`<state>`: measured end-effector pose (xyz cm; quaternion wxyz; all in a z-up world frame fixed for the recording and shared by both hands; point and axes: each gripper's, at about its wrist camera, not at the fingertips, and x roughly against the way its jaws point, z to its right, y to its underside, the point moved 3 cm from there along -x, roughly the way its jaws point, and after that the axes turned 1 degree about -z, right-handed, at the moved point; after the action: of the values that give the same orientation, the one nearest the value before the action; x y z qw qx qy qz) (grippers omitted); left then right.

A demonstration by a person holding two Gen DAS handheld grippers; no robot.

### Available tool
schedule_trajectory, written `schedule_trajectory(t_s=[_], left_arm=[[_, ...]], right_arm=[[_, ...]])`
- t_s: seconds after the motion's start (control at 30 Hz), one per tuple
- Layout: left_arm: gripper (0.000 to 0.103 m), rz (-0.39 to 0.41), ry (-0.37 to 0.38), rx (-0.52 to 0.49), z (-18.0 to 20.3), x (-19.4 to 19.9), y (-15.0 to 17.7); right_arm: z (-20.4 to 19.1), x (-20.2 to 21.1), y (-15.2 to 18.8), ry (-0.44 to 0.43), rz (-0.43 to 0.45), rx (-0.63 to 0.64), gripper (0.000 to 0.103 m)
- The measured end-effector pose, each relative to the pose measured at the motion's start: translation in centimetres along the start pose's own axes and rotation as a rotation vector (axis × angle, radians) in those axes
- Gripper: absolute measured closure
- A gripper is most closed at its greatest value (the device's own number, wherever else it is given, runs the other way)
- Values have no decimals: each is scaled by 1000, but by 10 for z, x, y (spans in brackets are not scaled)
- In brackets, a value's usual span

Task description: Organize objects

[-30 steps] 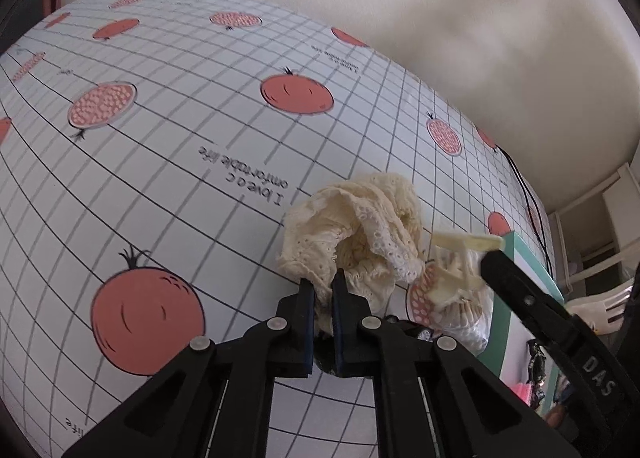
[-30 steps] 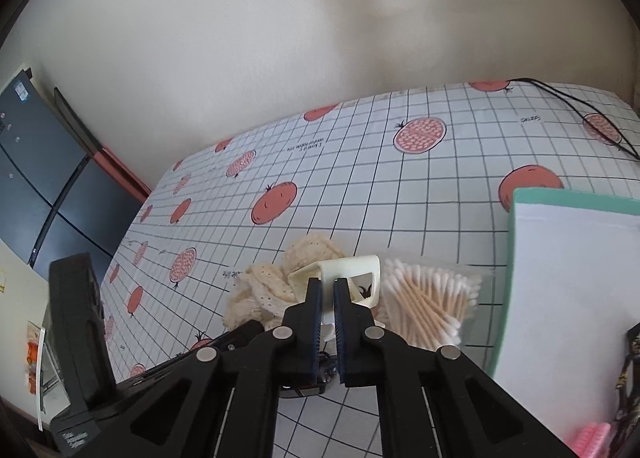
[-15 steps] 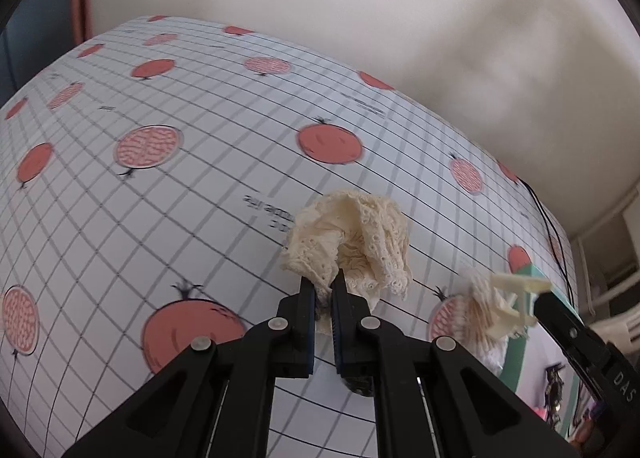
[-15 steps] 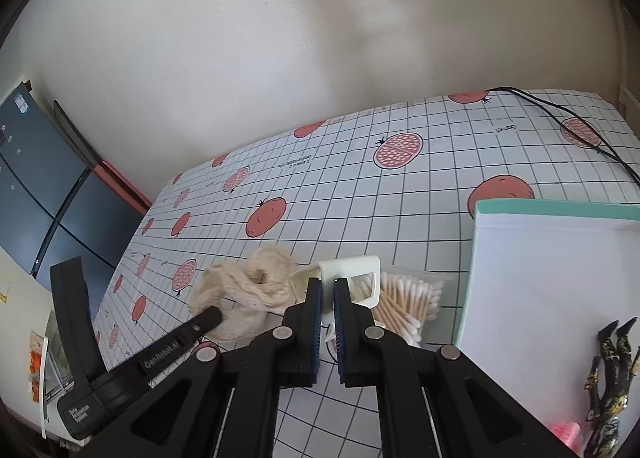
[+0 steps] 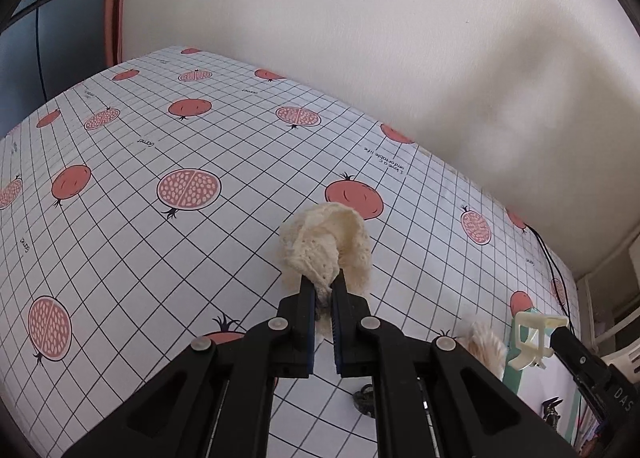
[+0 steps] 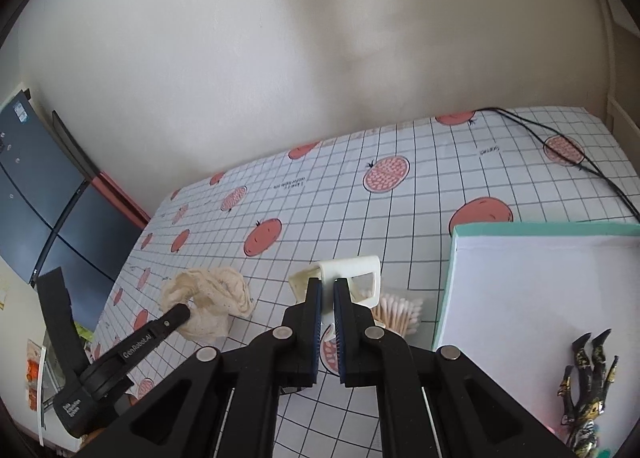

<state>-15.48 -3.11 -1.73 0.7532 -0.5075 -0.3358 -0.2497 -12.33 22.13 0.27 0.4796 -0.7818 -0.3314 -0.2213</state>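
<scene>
The left gripper has its jaws pinched nearly together on a cream lace cloth, which bunches up into a rounded clump above the fingertips and is held clear of the tablecloth, a white grid sheet printed with red pomegranates. From the right wrist view the same cloth shows as a crumpled ring off to the left of the scene, with the left gripper's black finger running into it from the lower left, so the clump's longer side lies roughly across the view. The right gripper is likewise closed to a narrow gap, gripping a white plastic clip (a boxy, open frame with a cream piece at its left end); the clip's long axis runs sideways across the fingers, its open window facing the camera, and whether it touches the table cannot be told. In the left wrist view that clip appears at the far right, standing upright at the right gripper's tip. Just behind and below the clip lies a clear pack of cotton swabs on the tablecloth, the swabs' sticks pointing away toward the right. To the right sits a shallow box with a teal rim and white floor, and a black and gold hair claw lies at its near right corner. A black cable trails over the table's far right.
</scene>
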Motion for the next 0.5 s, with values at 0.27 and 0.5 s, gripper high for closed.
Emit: schedule_trajectory(t_s=[0.27,0.5], left_arm=[[96,39,23,-28,17,14,2],[96,82,86,-68,40,34,3]], right_arm=[[2,11,-5,0,25,-8,97],[13,18,-8,19,34,-28,97]])
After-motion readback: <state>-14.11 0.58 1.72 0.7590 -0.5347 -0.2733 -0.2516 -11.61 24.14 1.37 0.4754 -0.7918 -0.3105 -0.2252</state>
